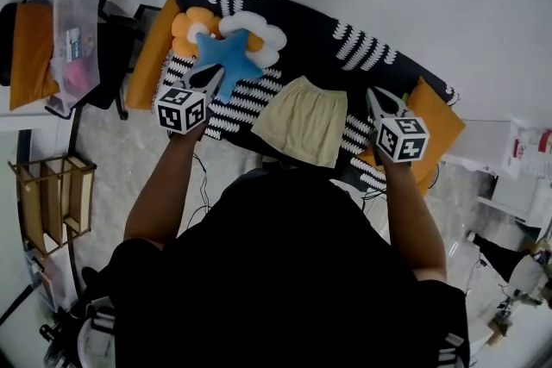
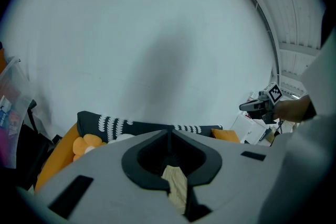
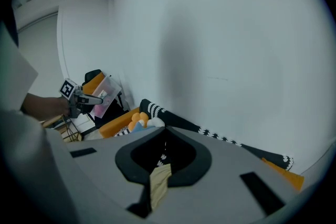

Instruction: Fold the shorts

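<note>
Pale yellow shorts [image 1: 302, 121] lie flat on a black-and-white patterned blanket [image 1: 332, 43], waistband away from me. My left gripper [image 1: 210, 75] hovers to their left over a blue star cushion, apart from the cloth, jaws shut. My right gripper [image 1: 376, 95] hovers just off their right edge, also shut and holding nothing. In the left gripper view the jaw tips [image 2: 169, 132] meet, and a strip of the shorts [image 2: 176, 183] shows through the slot below them. The right gripper view shows the same: tips [image 3: 165, 128] together, pale cloth [image 3: 159, 183] in the slot.
A blue star cushion [image 1: 226, 58], an orange flower cushion [image 1: 191, 26] and a white one [image 1: 259, 30] sit left of the shorts. An orange cushion [image 1: 435, 121] lies at the right. A clear plastic box [image 1: 76, 43] and a wooden rack [image 1: 53, 194] stand on the left.
</note>
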`<state>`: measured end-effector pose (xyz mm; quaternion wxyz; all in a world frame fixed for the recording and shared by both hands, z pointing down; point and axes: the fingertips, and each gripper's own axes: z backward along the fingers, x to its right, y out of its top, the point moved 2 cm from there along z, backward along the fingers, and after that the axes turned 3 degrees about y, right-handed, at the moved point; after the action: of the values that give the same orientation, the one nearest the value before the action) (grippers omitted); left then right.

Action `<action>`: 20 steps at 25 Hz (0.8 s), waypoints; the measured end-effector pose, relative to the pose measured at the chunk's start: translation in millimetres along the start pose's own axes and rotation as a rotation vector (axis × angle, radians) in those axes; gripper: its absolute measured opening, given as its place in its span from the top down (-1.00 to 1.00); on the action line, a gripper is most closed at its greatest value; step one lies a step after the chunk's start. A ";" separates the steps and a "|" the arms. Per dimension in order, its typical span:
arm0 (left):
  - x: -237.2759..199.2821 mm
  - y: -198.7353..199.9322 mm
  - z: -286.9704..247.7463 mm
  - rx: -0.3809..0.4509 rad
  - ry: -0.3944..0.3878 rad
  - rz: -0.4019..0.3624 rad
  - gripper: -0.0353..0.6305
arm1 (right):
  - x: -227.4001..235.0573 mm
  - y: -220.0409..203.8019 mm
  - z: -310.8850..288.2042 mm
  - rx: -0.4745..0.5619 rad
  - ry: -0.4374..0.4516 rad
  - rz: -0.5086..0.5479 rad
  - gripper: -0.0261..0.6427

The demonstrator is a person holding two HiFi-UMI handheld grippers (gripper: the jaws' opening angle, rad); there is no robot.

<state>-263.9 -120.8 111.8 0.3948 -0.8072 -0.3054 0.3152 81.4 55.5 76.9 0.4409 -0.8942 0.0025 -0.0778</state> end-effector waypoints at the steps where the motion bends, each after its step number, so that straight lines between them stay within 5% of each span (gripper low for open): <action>1: -1.4 -2.0 2.0 0.000 0.004 0.003 0.78 | -1.9 0.0 -1.3 -0.001 0.004 0.002 0.90; 20: 9.7 -18.0 34.2 0.039 0.138 0.049 0.78 | 9.2 6.2 -30.9 -0.009 0.130 0.071 0.90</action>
<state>-288.0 -89.4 107.3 0.4228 -0.8263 -0.2513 0.2743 86.5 26.7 91.8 0.4383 -0.8886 0.0630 -0.1200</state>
